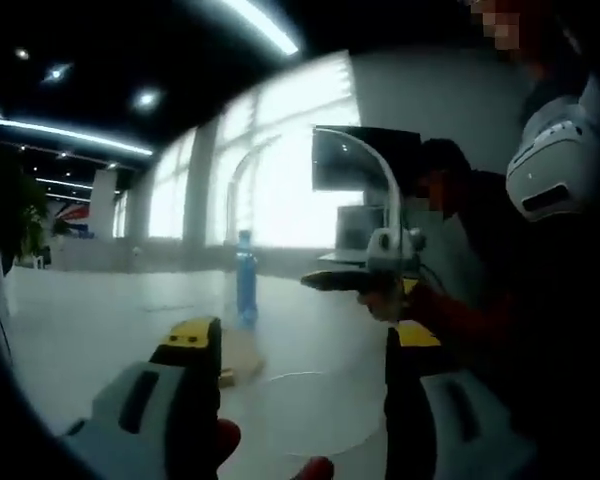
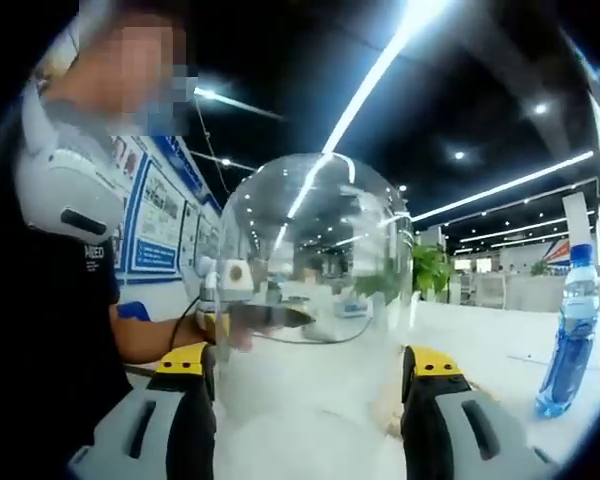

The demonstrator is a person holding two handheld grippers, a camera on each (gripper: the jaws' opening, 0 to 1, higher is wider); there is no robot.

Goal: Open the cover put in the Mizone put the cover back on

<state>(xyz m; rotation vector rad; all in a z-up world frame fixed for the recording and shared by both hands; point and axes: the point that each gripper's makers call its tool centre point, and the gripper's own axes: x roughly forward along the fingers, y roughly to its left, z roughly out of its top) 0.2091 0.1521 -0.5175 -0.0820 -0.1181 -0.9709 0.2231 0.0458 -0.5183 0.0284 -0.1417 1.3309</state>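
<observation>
My right gripper (image 2: 308, 400) wide open, empty; clear dome cover (image 2: 315, 250) lifted ahead. Mizone bottle (image 2: 570, 335) at right: grasp mid-body, upright.

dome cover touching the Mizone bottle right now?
Apart. In the right gripper view the clear dome cover is held up mid-frame, while the Mizone bottle stands on the table far right, open tabletop between them.

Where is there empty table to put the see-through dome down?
Bare white table stretches left of the blue bottle. It is crowded nearer the left claw: a round clear base and a wooden piece lie there. The dome hangs before the right claw.
</observation>
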